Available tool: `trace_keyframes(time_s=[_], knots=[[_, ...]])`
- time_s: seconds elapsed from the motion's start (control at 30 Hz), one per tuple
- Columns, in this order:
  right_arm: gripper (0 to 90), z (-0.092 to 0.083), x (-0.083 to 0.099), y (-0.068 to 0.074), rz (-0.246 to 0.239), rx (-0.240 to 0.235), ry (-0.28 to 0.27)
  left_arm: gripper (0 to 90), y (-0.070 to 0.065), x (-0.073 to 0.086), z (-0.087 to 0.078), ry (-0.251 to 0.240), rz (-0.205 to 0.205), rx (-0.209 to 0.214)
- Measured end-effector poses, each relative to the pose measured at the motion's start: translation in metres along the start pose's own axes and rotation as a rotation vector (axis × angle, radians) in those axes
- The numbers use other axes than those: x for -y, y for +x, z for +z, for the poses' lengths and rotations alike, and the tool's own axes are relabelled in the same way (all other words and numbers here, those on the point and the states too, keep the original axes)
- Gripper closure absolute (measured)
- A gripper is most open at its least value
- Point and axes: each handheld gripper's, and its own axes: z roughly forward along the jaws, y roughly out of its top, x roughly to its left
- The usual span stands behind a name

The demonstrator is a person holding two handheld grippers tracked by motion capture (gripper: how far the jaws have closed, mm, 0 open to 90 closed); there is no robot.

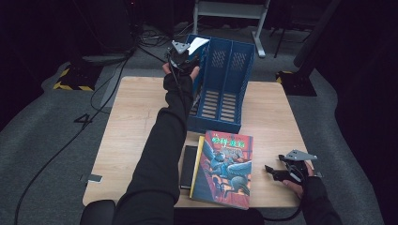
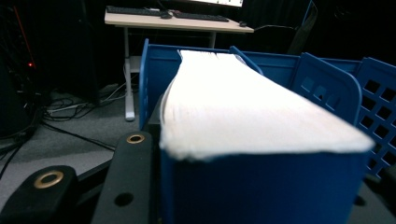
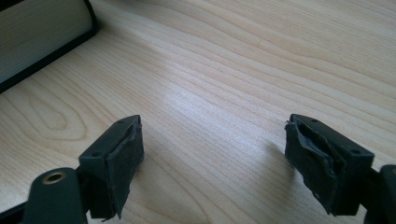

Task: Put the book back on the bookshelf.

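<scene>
A thick blue-covered book (image 1: pixel 198 44) with white page edges (image 2: pixel 243 107) is held at the far side of the table, just above the leftmost slot of a blue file rack (image 1: pixel 230 84). My left gripper (image 1: pixel 182 55) is shut on it, one black finger (image 2: pixel 128 177) pressed against its left cover. The rack's dividers (image 2: pixel 327 79) stand right behind and beside the book. My right gripper (image 1: pixel 270 169) rests low over the table near the front right, its pads (image 3: pixel 116 158) wide apart with nothing between them.
A colourful illustrated book (image 1: pixel 225 166) lies on a yellow one and a black one (image 1: pixel 188 166) at the table's (image 1: pixel 136 122) front middle; its page edge (image 3: pixel 37 32) is left of my right gripper. A white desk frame (image 1: pixel 230 9) stands behind the table.
</scene>
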Motion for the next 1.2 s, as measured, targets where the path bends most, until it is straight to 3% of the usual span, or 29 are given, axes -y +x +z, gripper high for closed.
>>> trace_keyframes(time_s=[0.13, 0.37, 0.47, 0.67, 0.93, 1.2], knots=[[19.8, 0.0, 0.0, 0.0, -0.002, 0.0, -0.001, 59.2, 0.005, 0.005, -0.003, 0.003, 0.004, 0.004], [19.8, 0.001, 0.0, 0.0, 0.0, -0.007, 0.002, 59.1, 0.017, 0.023, -0.005, 0.04, -0.031, 0.028], [19.7, 0.001, 0.0, 0.0, -0.004, -0.005, 0.001, 59.1, 0.016, 0.024, -0.009, 0.035, -0.01, 0.041], [19.6, 0.001, -0.001, 0.0, -0.005, -0.004, 0.001, 59.1, 0.015, 0.024, -0.018, 0.08, 0.051, 0.046], [19.7, 0.001, -0.001, 0.0, -0.003, -0.006, 0.002, 57.6, 0.013, 0.013, -0.027, 0.203, 0.126, 0.057], [19.7, 0.001, -0.001, -0.001, 0.003, -0.014, 0.004, 54.0, 0.017, 0.008, -0.037, 0.283, 0.152, 0.09]])
